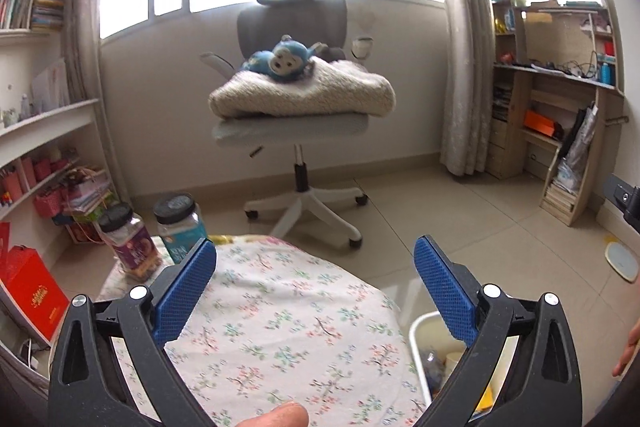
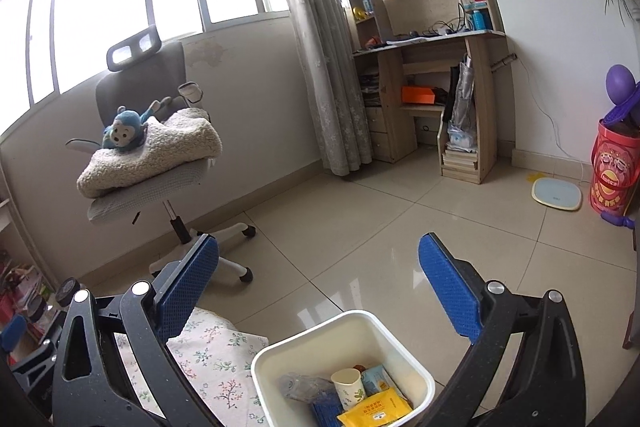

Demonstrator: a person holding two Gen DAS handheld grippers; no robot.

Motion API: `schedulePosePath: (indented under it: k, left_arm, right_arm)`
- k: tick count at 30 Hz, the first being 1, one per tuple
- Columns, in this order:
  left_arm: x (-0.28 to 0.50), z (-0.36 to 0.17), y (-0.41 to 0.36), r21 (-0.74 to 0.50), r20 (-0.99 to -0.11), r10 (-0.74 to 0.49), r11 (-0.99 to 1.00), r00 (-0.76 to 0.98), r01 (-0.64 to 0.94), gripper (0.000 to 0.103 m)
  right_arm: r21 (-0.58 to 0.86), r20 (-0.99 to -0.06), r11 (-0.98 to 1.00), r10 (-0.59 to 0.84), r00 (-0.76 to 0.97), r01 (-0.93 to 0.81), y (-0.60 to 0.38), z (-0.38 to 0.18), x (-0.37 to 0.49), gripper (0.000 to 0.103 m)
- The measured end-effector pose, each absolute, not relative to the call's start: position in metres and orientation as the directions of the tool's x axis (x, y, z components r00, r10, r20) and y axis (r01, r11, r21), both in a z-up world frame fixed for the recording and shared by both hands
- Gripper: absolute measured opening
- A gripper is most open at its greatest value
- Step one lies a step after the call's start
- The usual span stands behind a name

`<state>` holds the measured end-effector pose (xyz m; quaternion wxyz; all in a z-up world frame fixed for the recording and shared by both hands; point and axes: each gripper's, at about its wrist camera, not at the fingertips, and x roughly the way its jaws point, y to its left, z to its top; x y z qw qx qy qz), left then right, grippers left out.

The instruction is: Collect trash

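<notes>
A white trash bin (image 2: 416, 371) stands on the floor beside a table with a floral cloth (image 2: 216, 359). It holds a paper cup (image 2: 349, 387), a yellow packet (image 2: 376, 411), a clear plastic bottle (image 2: 300, 387) and other wrappers. My right gripper (image 2: 318, 283) is open and empty above the bin. My left gripper (image 1: 314, 287) is open and empty above the floral cloth (image 1: 280, 327); the bin's rim (image 1: 418, 331) shows at its lower right.
A grey office chair (image 1: 296, 131) with a folded blanket and a blue monkey toy stands ahead by the window. Two jars (image 1: 132, 243) stand on the table's far left. A wooden desk shelf (image 2: 436, 75), a floor scale (image 2: 557, 195) and a red bucket (image 2: 614, 171) stand on the right.
</notes>
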<state>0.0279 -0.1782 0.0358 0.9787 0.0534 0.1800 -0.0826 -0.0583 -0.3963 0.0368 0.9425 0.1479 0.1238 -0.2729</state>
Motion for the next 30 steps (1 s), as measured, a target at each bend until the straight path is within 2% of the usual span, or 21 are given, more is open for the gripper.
schedulePosePath:
  k: [2,8,21,30]
  left_arm:
    - [0.028,0.041,-0.163,0.094,-0.327,-0.116,0.984,0.938,0.154,0.096]
    - [0.041,0.046,-0.126,0.088,-0.336,-0.069,0.991,0.939,0.104,0.096]
    - [0.068,0.017,-0.042,-0.025,-0.469,-0.004,1.000,0.883,-0.009,0.096]
    - [0.073,0.010,-0.009,0.003,-0.505,0.079,0.996,0.860,-0.089,0.096]
  right_arm:
    - [0.216,-0.295,0.820,-0.462,0.836,0.530,-0.383,0.040,-0.056,0.096]
    - [0.231,-0.286,0.866,-0.375,0.882,0.443,-0.338,0.044,-0.039,0.096]
    - [0.138,-0.386,0.934,-0.257,0.886,0.330,-0.251,0.027,0.013,0.096]
    - [0.116,-0.453,0.952,-0.202,0.869,0.282,-0.209,0.012,0.041,0.096]
